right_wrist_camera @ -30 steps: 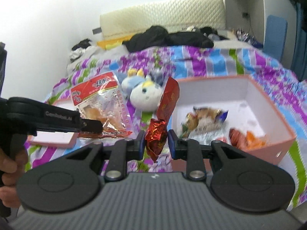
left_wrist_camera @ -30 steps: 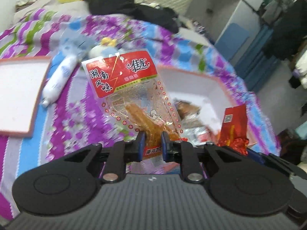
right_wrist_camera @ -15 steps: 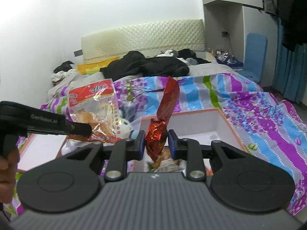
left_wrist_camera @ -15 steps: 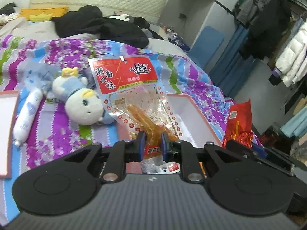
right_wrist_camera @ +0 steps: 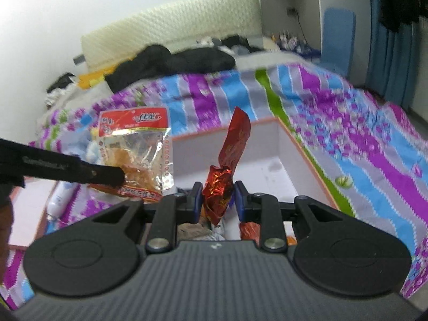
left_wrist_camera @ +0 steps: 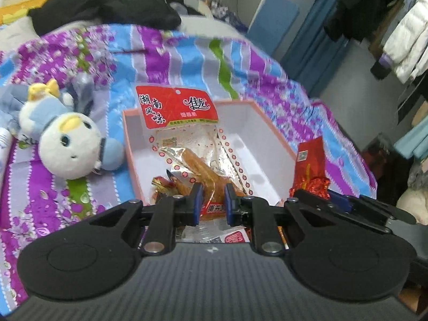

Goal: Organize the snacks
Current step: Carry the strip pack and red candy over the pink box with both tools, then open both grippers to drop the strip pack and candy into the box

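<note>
My left gripper (left_wrist_camera: 211, 203) is shut on the bottom edge of a clear snack packet with a red header (left_wrist_camera: 176, 107), which stands up over the pink box (left_wrist_camera: 270, 125). The same packet (right_wrist_camera: 133, 144) shows at the left in the right wrist view, pinched by the left gripper's fingers (right_wrist_camera: 107, 176). My right gripper (right_wrist_camera: 217, 200) is shut on a crumpled red foil snack (right_wrist_camera: 235, 144) above the box's near end (right_wrist_camera: 294, 144). That red foil snack (left_wrist_camera: 310, 168) also appears at the right in the left wrist view. Several wrapped snacks (left_wrist_camera: 163, 184) lie inside the box.
The box sits on a purple, blue and green striped bedspread (left_wrist_camera: 240, 61). A white and blue plush toy (left_wrist_camera: 69, 144) lies left of the box. A flat pink lid (right_wrist_camera: 29, 211) and a white bottle (right_wrist_camera: 60, 195) lie further left. Black clothes (right_wrist_camera: 174, 61) are piled by the headboard.
Both grippers have swung to the right with their snacks, from over the bedspread and lid to above the pink box. The plush toy and lid have slid left in view.
</note>
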### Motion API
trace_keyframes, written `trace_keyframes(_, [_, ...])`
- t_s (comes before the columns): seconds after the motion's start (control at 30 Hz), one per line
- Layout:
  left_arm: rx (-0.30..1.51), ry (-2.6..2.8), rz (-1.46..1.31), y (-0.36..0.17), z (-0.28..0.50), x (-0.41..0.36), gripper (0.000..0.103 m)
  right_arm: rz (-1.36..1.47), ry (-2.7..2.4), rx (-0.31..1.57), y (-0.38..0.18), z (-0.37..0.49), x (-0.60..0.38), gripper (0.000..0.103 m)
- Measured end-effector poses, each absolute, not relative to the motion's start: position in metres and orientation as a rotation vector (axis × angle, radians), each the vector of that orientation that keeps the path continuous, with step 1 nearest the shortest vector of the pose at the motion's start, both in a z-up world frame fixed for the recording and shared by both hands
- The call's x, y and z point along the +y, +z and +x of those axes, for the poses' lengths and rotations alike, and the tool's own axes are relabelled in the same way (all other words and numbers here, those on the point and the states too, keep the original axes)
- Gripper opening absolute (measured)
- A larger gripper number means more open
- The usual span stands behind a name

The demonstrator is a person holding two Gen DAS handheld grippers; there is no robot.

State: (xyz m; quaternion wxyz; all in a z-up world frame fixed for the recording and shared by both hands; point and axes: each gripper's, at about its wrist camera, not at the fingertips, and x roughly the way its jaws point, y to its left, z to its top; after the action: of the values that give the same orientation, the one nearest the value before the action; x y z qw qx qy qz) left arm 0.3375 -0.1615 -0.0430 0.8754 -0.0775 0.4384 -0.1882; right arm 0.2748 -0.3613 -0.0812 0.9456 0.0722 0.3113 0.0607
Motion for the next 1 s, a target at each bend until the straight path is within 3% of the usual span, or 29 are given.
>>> trace_keyframes(0.47, [1.038, -0.396, -0.097, -0.102, 0.379, -0.178, 0.021, 0.171, 0.115, 0.769, -0.132, 0.311, -0.361, 0.03])
trace_keyframes(0.53, [1.052, -0.384, -0.077, -0.101, 0.379, -0.178, 0.031, 0.169, 0.106, 0.781, -0.132, 0.312, -0.36, 0.031])
trace_keyframes(0.6, [1.045, -0.374, -0.07, -0.097, 0.376, -0.174, 0.048, 0.18, 0.106, 0.781, -0.13, 0.31, -0.361, 0.05])
trace_keyframes(0.63, [1.033, -0.377, -0.068, -0.092, 0.372, -0.173, 0.052, 0.187, 0.113, 0.779, -0.127, 0.309, -0.361, 0.054])
trace_keyframes(0.67, [1.021, -0.38, -0.064, -0.088, 0.369, -0.172, 0.052, 0.188, 0.111, 0.773, -0.124, 0.306, -0.362, 0.058])
trace_keyframes(1.0, [0.887, -0.388, -0.065, -0.015, 0.312, -0.156, 0.053, 0.204, 0.1, 0.659, -0.067, 0.26, -0.362, 0.059])
